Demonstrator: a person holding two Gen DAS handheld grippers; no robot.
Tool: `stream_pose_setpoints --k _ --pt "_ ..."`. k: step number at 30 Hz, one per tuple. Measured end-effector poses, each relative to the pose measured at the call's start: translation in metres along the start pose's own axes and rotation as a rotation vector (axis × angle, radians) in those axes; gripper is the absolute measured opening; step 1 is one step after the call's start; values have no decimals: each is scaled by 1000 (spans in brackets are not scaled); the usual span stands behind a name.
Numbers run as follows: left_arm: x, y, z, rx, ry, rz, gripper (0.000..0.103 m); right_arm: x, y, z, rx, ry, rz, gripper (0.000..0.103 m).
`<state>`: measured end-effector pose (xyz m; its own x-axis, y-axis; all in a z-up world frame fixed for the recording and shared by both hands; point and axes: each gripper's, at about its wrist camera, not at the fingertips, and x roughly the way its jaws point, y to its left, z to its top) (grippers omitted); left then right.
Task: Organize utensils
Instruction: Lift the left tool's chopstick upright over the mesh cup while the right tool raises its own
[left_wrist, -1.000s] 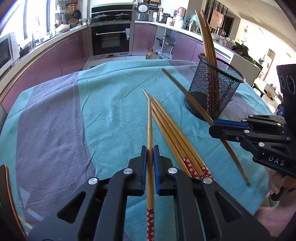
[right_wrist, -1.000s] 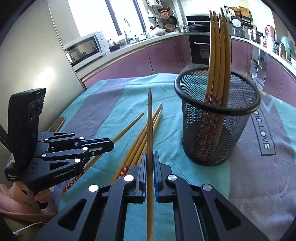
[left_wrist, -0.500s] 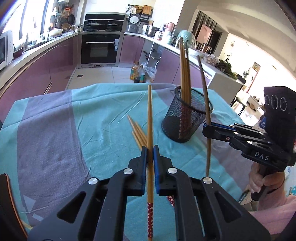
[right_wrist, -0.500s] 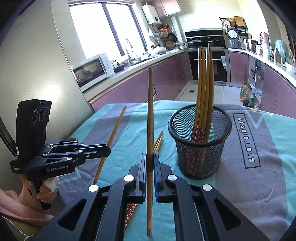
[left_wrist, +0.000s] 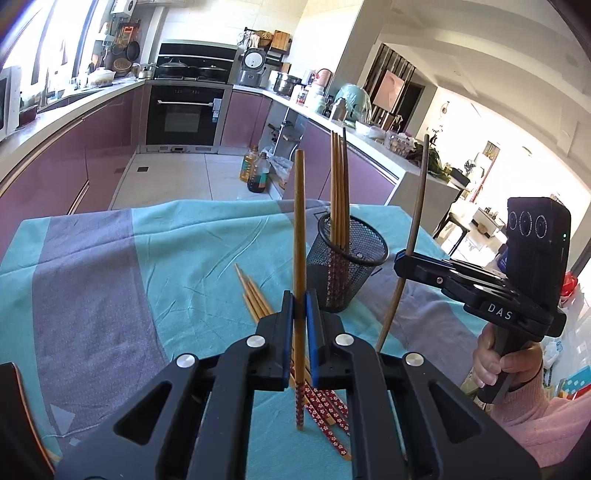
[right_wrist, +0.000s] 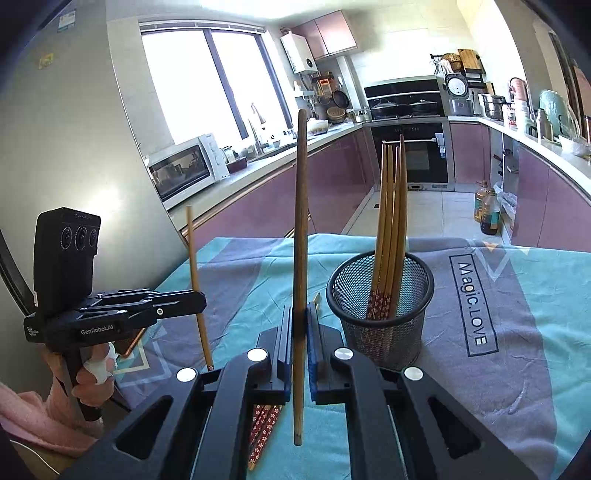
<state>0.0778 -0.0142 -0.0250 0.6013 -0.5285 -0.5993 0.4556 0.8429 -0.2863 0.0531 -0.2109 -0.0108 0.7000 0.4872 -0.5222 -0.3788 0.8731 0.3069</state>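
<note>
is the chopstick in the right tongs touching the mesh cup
Apart. The right wrist view shows cloth between the chopstick, clamped upright in the right tongs, and the mesh cup.

The surface (right_wrist: 535, 369) is covered by a teal and grey cloth (left_wrist: 155, 266), wrinkled in the middle, with the words "Magic.LOVE" (right_wrist: 474, 304) printed on a grey band at the right. A black mesh cup (right_wrist: 380, 317) stands upright on the cloth toward the far side. A loose bundle of chopsticks (left_wrist: 317, 398) lies flat near the cup, red flowered ends toward the near edge; probably four or five, as they overlap.
</note>
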Motion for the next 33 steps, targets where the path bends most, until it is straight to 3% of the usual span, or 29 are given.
stream_pose_setpoints --k 14,33 --pt "-20 -7 16 8 -70 -29 7 -9 -6 10 4 -44 -18 6" --pt "-9 -20 26 55 -98 -22 7 -14 -8 22 -8 -77 -31 6"
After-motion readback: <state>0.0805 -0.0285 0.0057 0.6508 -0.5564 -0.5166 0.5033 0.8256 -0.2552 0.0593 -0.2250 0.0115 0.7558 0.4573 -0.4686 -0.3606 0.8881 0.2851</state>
